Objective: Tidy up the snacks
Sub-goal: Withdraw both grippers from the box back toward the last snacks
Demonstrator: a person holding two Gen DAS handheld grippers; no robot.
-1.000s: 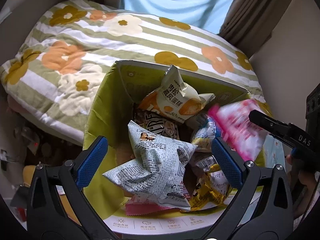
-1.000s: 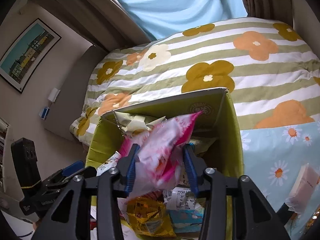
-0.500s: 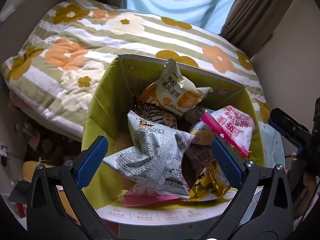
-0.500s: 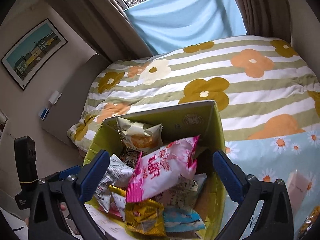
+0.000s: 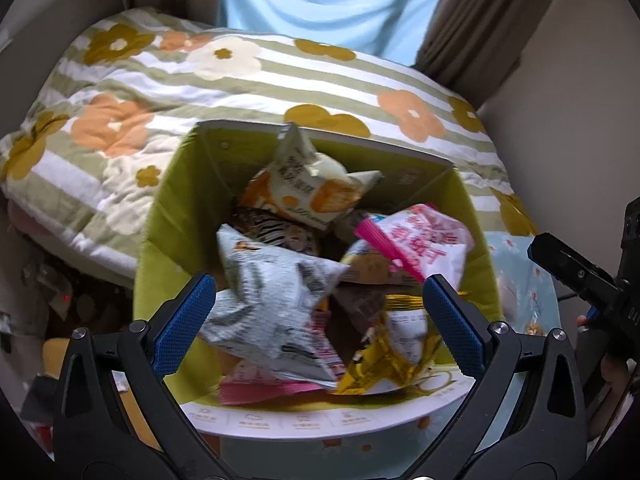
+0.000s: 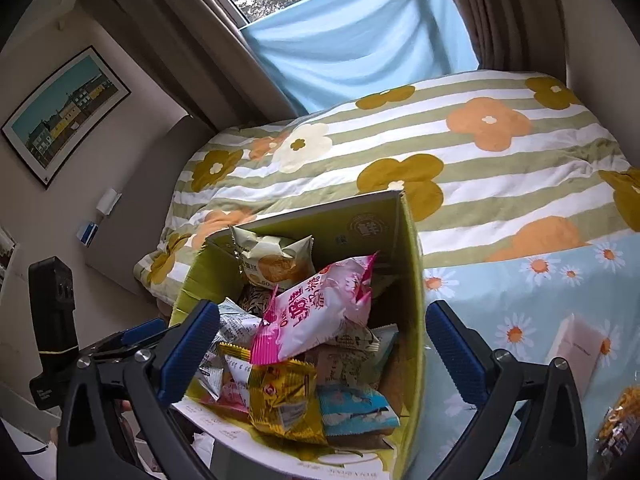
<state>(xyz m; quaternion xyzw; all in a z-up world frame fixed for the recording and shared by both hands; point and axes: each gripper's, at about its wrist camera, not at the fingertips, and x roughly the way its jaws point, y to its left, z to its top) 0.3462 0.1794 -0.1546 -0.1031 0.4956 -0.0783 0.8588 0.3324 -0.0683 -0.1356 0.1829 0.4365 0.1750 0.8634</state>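
**Both claws spread above the snack box**

Closest to me, my right claw (image 6: pixel 322 350) is spread wide with nothing between its blue pads (image 6: pixel 454 354); it hangs over the near edge of the green box (image 6: pixel 412 280). My left claw (image 5: pixel 318 326) is spread just as wide, empty too, above the same box from the other side. In the left view I see the right claw's black tip off to the right, clear of the box.

Just under the pads the snacks lie heaped inside the box. A gold packet (image 6: pixel 284 398) sits at the near edge, with a pale blue packet (image 6: pixel 354 408) beside it. A grey-and-white printed bag (image 5: pixel 276 304) lies puffed up on the left side of the pile. The pink-and-white bag (image 6: pixel 320 308) rests on top of the heap, tilted, touched by neither claw. Behind it a cream bag with an orange picture (image 6: pixel 274 262) leans against the far wall of the box.

The box stands on a light blue daisy cloth (image 6: pixel 540 304). Past it lies a striped flowered quilt (image 6: pixel 460 152), then a blue curtain (image 6: pixel 360 48) at the window
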